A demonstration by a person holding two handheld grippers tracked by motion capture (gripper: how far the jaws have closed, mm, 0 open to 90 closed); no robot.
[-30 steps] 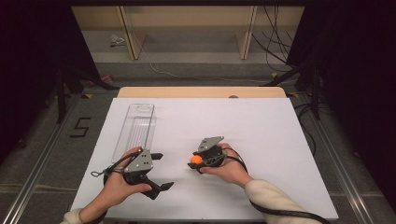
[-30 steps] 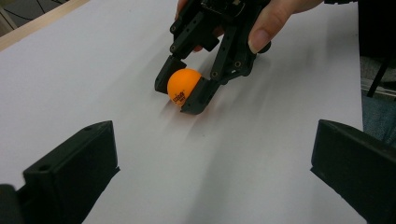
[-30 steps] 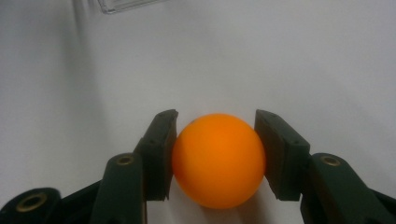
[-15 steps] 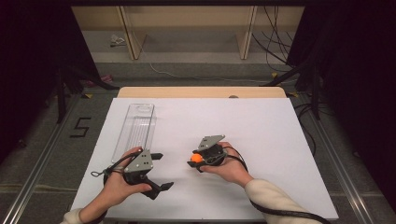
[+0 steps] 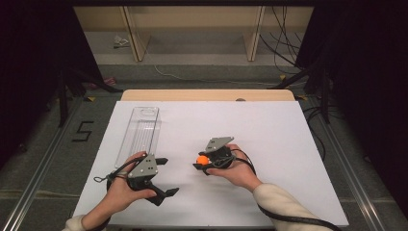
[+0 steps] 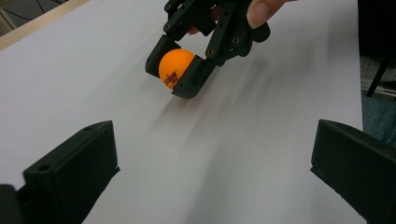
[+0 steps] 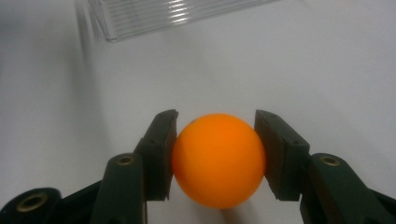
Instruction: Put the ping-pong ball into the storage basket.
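Across the white table (image 5: 288, 144) the layout read as a staging arrangement: a long clear tray (image 5: 139, 130) lay on the left half, running from the far edge toward the near side, its near end close to your left hand. The rest of the sheet was bare. Judgement: the ribbed tray was likely the receiving container, set lengthwise so either hand could reach its open channel.

Your left gripper (image 5: 163, 175) rested at the near left, just beside the tray's near end, pointing right toward the other tool. Its jaws stood wide apart with nothing between them; in the left gripper view they framed bare table. Judgement: you parked it open as a standby, out of the ball's path.

Your right gripper (image 5: 201, 162) sat near the table's middle, well apart from the tray, with its tips aimed left. Its jaws were closed on the orange ball (image 7: 218, 158), one pad on each side at about the ball's widest line. The left gripper view showed the same ball (image 6: 175, 68) low over the sheet, and whether it touched the surface could not be told.

The ball sat between the fingertips, toward the outer ends of the pads rather than deep in the throat. Judgement: that hold was centred and looked secure for a light sphere, though a shallow tip grip could slip if squeezed unevenly.
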